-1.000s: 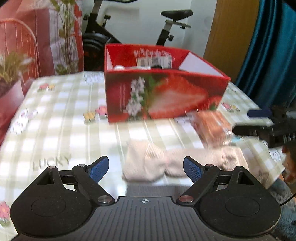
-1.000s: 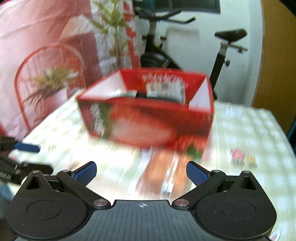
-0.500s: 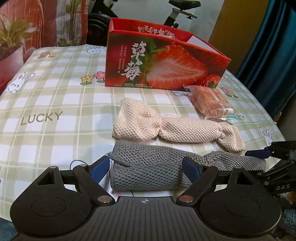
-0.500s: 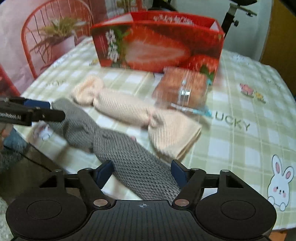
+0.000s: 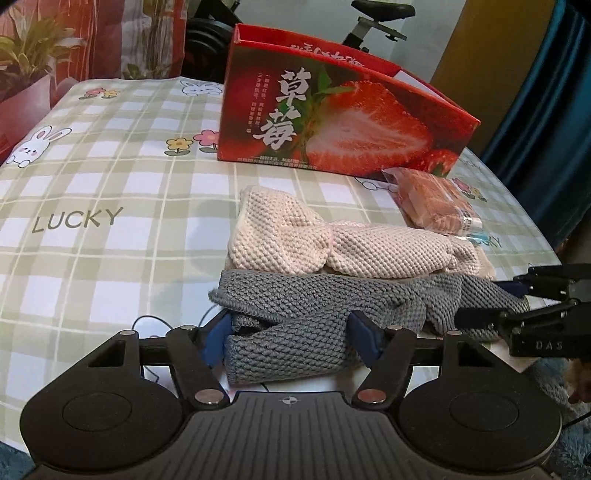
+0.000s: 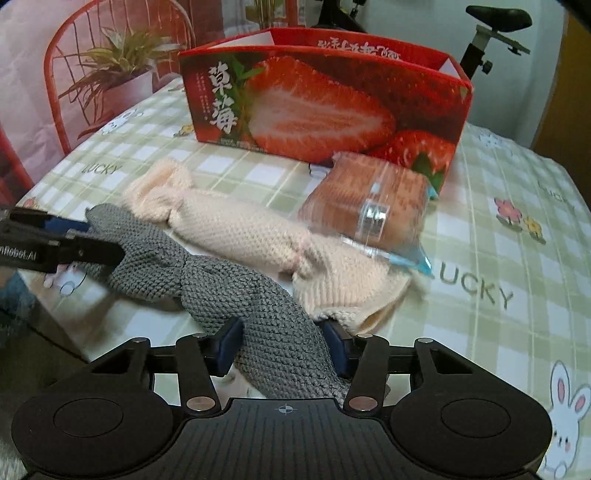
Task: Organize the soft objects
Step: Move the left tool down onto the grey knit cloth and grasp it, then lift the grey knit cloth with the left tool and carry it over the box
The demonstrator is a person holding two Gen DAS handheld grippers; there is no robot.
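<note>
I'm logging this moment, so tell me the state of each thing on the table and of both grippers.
Grey cloth: bunched, an end between each gripper's jaws.
Pink cloth: twisted, lying loose.
Box: open-topped, upright.
Packet: sealed, lying flat.
Left gripper: closing on the grey cloth.
Right gripper: closing on the grey cloth.

We are in a home: an exercise bike [image 6: 491, 33] and potted plant [image 6: 118, 70] stand beyond the table's bunny-print checked tablecloth [image 5: 110, 177].
</note>
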